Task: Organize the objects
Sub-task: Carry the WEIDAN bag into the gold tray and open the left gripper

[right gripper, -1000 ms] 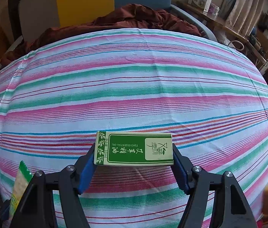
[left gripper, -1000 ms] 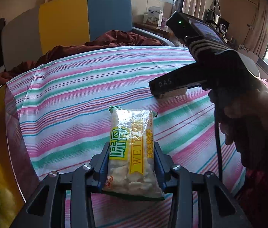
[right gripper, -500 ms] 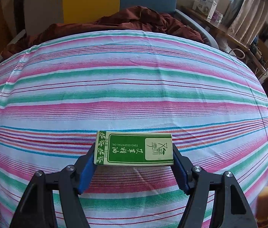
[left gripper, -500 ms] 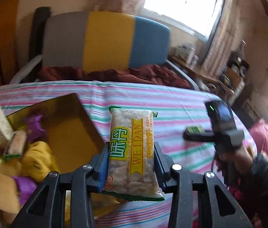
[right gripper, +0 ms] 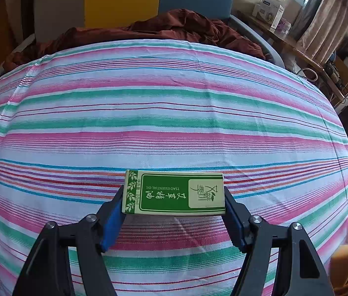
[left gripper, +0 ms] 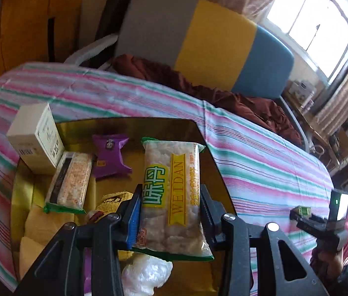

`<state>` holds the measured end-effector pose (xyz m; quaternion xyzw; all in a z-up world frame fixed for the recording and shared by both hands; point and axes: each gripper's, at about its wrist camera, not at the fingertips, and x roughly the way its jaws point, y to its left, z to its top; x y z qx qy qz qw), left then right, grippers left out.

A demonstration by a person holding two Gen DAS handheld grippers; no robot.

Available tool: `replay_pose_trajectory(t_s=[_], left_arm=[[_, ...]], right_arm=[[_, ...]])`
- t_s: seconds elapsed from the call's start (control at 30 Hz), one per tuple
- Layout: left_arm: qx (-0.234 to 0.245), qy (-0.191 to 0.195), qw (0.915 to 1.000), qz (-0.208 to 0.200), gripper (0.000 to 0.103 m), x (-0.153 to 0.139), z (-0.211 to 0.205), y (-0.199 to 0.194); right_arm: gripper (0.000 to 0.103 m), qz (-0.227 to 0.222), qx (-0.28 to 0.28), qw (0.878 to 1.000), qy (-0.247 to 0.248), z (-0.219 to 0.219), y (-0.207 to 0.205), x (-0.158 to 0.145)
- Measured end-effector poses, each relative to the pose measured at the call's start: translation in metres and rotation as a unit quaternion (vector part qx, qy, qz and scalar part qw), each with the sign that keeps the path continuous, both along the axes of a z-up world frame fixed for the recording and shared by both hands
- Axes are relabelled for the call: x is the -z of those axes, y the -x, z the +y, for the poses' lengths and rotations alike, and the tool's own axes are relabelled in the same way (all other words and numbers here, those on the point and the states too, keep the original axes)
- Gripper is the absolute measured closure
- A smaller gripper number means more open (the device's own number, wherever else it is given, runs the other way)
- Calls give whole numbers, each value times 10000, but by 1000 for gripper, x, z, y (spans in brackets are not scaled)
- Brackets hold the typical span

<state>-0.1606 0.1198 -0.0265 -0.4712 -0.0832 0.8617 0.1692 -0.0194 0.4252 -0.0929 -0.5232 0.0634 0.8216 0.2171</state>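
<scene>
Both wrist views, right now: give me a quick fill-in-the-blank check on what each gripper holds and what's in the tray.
1. The left gripper is shut on a clear snack packet printed with the word ____.
2. The right gripper is shut on a ____ and cream essential oil box.
3. Below the left gripper lies a ____-coloured tray of snacks.
4. The wrapper lying beside the white carton in that tray is ____.

Missing words: WEIDAN; green; gold; purple
</scene>
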Motion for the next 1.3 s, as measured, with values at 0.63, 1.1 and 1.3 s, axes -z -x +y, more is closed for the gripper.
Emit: replay_pose_trajectory(t_s=[0.63, 1.1, 1.3], left_arm=[[-250, 673, 9936, -877, 59, 69, 32, 78], [-121, 833, 9957, 373, 57, 8, 20, 14], [86, 892, 9911, 989, 57, -20, 13, -31]], right_arm=[[31, 3, -97, 9999, 70, 0, 7, 2], [31, 10, -118, 9999, 65, 1, 9, 3], [31, 17, -138, 9999, 8, -2, 7, 3]])
